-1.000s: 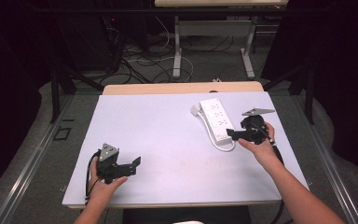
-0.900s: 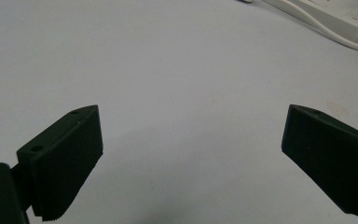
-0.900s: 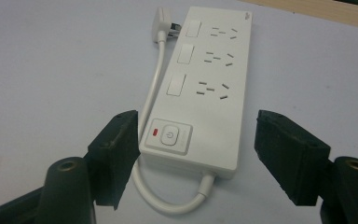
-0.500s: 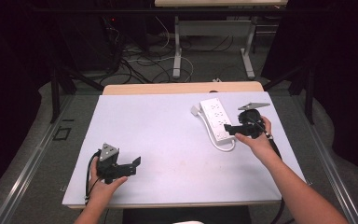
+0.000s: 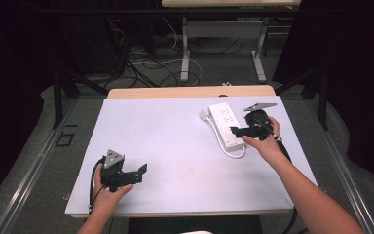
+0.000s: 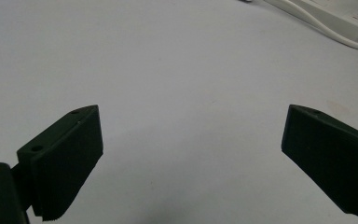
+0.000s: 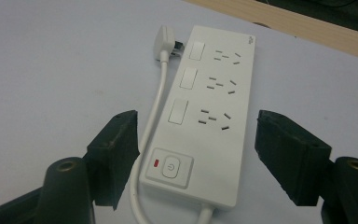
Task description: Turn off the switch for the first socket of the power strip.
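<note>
A white power strip (image 5: 225, 123) lies at the table's right back, with three switches, three socket groups and a main button (image 7: 168, 168) beside a red mark. Its cable (image 7: 156, 107) runs along one side to a white plug (image 7: 164, 38) at the far end. My right gripper (image 5: 236, 130) is open, and in the right gripper view (image 7: 198, 130) its jaws stand either side of the strip's button end, apart from it. My left gripper (image 5: 140, 172) hovers open over bare table at the front left, with nothing between its jaws (image 6: 191, 126).
The white table surface (image 5: 175, 126) has a wooden strip (image 5: 190, 92) along its far edge. Behind it, cables and desk legs (image 5: 185, 53) stand on the floor. A corner of the power strip (image 6: 335, 14) and its cable lie far ahead of the left gripper.
My right gripper has moved a little away from the person, closer over the strip's near end. The left gripper has stayed put.
</note>
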Motion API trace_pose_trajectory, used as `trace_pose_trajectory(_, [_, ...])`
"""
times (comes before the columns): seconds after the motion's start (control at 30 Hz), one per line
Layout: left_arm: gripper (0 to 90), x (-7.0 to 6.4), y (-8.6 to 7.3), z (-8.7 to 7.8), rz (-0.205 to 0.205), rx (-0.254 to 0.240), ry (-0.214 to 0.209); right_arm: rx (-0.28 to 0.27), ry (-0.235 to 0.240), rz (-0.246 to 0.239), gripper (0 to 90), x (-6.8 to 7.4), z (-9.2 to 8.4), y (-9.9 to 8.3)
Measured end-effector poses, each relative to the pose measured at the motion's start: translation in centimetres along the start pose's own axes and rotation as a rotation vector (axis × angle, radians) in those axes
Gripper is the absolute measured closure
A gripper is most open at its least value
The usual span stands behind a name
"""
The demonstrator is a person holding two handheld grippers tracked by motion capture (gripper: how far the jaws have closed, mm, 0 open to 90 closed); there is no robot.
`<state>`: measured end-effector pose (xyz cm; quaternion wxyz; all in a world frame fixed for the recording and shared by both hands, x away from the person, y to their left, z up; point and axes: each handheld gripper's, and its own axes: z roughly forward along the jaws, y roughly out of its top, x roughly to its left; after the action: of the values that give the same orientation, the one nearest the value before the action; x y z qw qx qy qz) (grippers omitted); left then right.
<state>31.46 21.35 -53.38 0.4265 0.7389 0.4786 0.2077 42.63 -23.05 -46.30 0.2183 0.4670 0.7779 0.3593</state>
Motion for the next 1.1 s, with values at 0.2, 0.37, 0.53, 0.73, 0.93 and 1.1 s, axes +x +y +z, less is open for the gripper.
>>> trace_pose_trajectory(0.2, [5.2, 0.1, 0.0, 0.0, 0.007, 0.003, 0.003, 0.004, -0.009, 0.001, 29.7, -0.2, 0.1, 0.8])
trace_pose_trajectory(0.37, [5.3, 0.0, 0.0, 0.0, 0.002, -0.001, 0.003, -0.006, -0.016, -0.003, 29.7, -0.1, 0.2, 1.4])
trace_pose_trajectory(0.53, [5.3, 0.1, 0.0, 0.0, 0.008, 0.002, 0.004, -0.011, -0.018, 0.011, 29.7, -0.4, 0.3, 2.0])
trace_pose_trajectory(0.73, [5.4, 0.0, 0.0, 0.0, 0.005, -0.002, 0.005, -0.006, -0.042, 0.028, 29.7, -1.2, 0.9, 2.8])
trace_pose_trajectory(0.93, [5.4, 0.1, 0.0, 0.0, 0.005, -0.002, 0.005, 0.003, -0.052, 0.056, 29.7, -1.7, 1.6, 2.9])
trace_pose_trajectory(1.1, [5.4, 0.1, 0.0, 0.0, 0.010, 0.002, 0.004, 0.010, -0.061, 0.060, 29.7, -1.8, 2.3, 2.9])
